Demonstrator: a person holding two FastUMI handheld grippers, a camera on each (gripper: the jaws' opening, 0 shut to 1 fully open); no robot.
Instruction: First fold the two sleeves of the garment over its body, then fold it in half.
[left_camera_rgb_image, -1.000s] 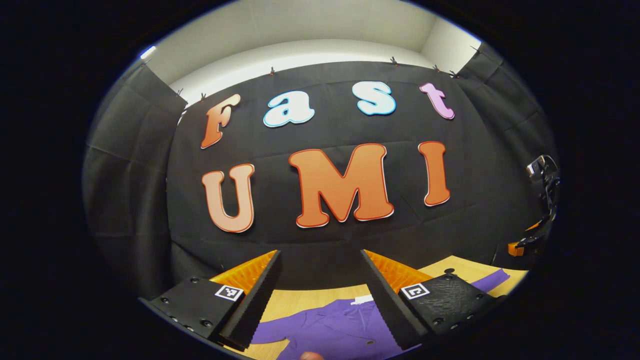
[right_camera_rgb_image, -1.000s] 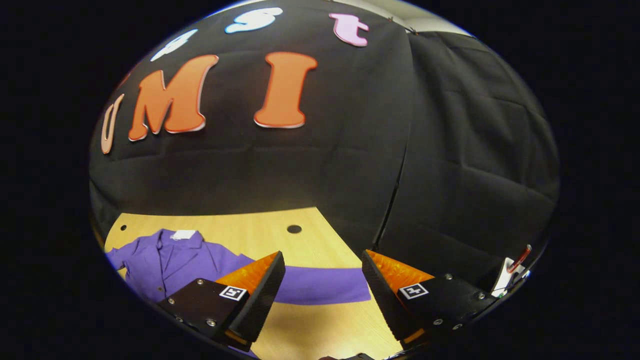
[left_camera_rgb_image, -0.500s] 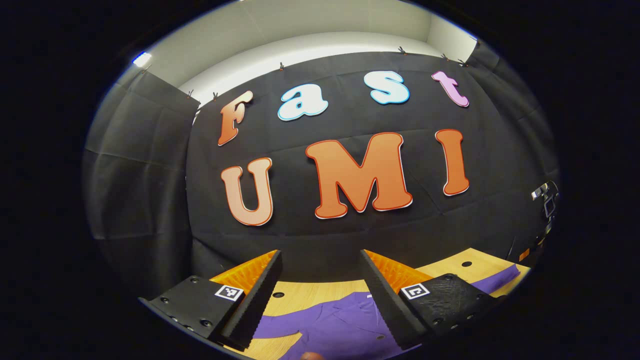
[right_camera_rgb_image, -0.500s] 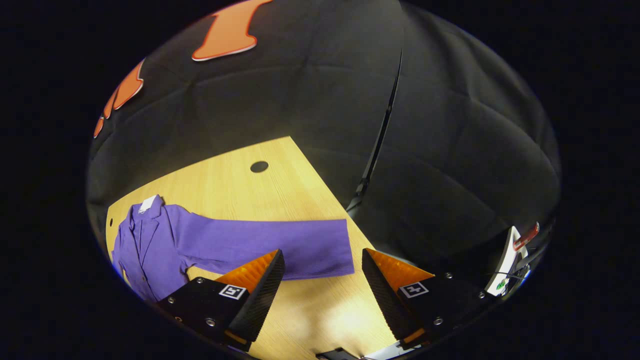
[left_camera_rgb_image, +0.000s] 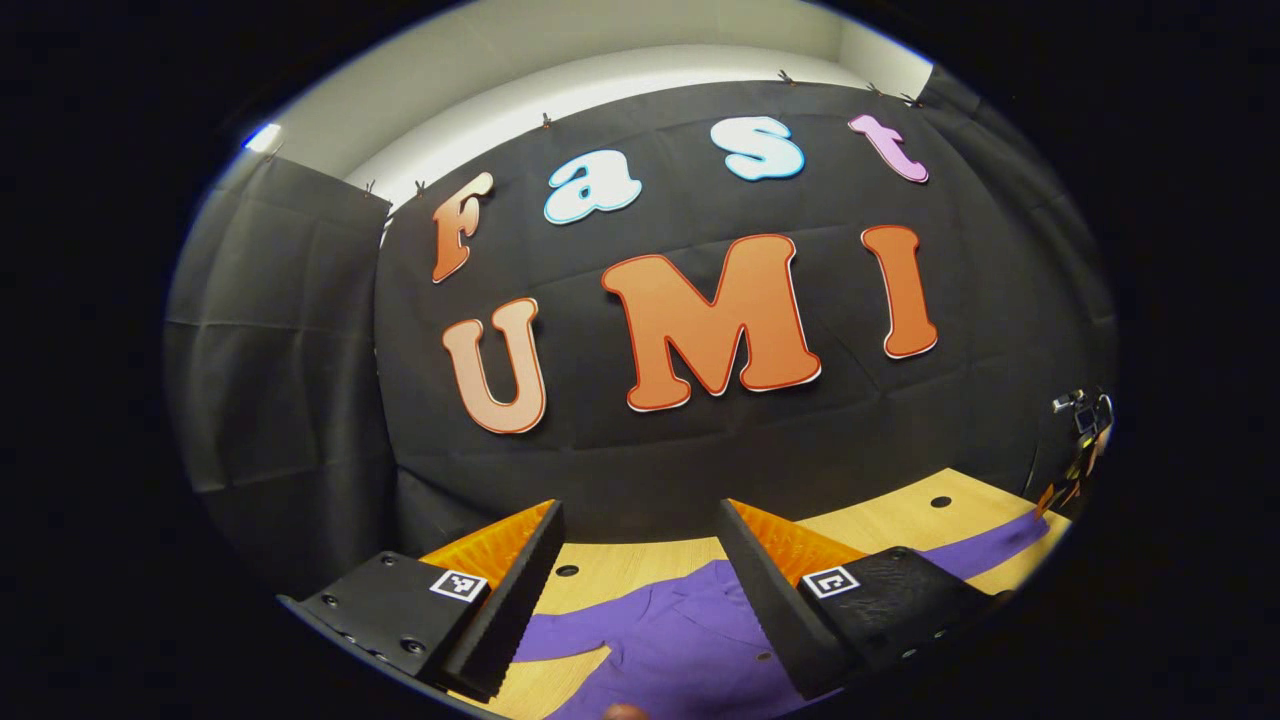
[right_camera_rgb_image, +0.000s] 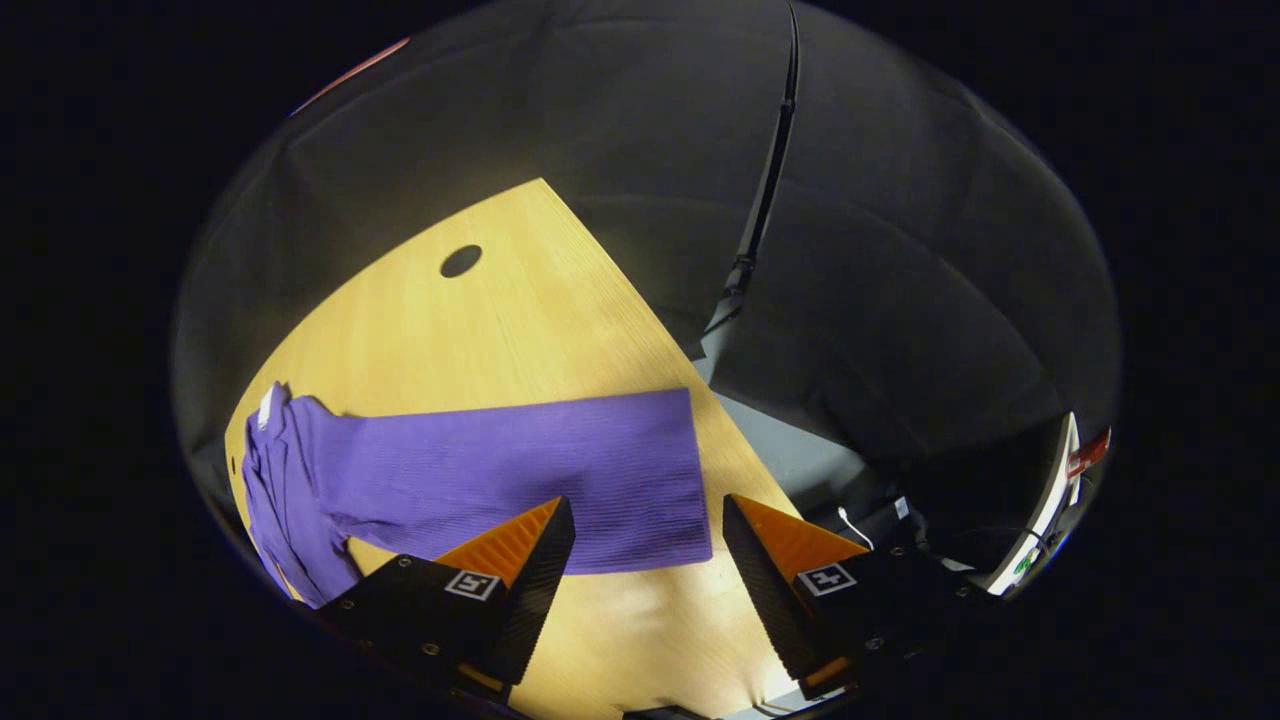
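left gripper view, left gripper (left_camera_rgb_image: 640, 575) with fingers spread apart and empty, above purple garment (left_camera_rgb_image: 690, 645) lying flat on wooden counter (left_camera_rgb_image: 880, 525), right gripper view, right gripper (right_camera_rgb_image: 645, 570) fingers wide apart, empty, over outstretched sleeve (right_camera_rgb_image: 560, 470) near counter (right_camera_rgb_image: 480, 330) edge

1. The garment (right_camera_rgb_image: 480, 470) is plain purple, and its sleeve (right_camera_rgb_image: 600, 480) has a fine ribbed texture in the same purple.
2. A small white label (right_camera_rgb_image: 265, 405) sits at the collar of the garment.
3. The table (right_camera_rgb_image: 520, 320) is light yellow wood with a thin straight grain, and it has a dark round hole (right_camera_rgb_image: 460, 261).
4. The booth wall (right_camera_rgb_image: 900, 300) is black cloth with soft creases.
5. In the left gripper view, the garment (left_camera_rgb_image: 680, 640) is the same purple, and the room wall (left_camera_rgb_image: 600, 60) above the cloth is pale grey-white.
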